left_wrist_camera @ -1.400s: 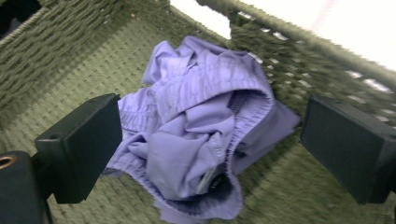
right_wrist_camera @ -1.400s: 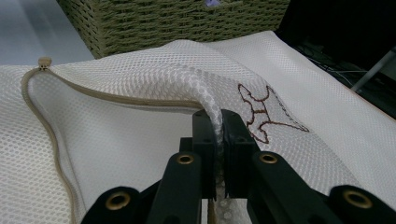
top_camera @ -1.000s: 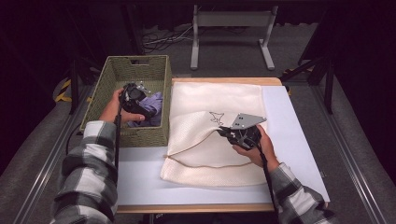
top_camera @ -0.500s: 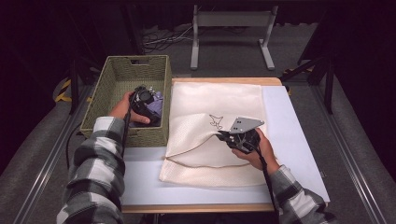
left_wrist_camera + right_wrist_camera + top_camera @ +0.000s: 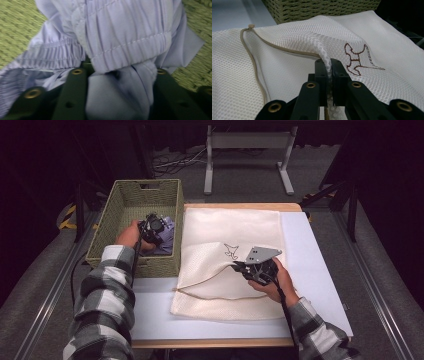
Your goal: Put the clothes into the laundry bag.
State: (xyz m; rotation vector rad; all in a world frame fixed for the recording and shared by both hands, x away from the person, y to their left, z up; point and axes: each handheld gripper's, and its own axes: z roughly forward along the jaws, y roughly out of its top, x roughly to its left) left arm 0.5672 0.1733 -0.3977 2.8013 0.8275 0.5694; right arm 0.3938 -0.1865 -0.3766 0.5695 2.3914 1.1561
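My left gripper [image 5: 151, 227] sits inside the basket [image 5: 131, 201], its 2 jaws set around a bunched fold of the lilac garment [image 5: 120, 45]; whether they are fully clamped I cannot tell. My right gripper [image 5: 327, 67], to the right of the basket, is pinched on a raised fold of the mesh laundry bag [image 5: 235, 227] beside its zipper edge [image 5: 254, 62], holding the mouth lifted. The garment lies in the basket's near right corner. I judge it light, soft and limp: it should drape and may snag on the weave. The gathered elastic band [image 5: 130, 47] looks the firmest place to hold. The bag is equally floppy.
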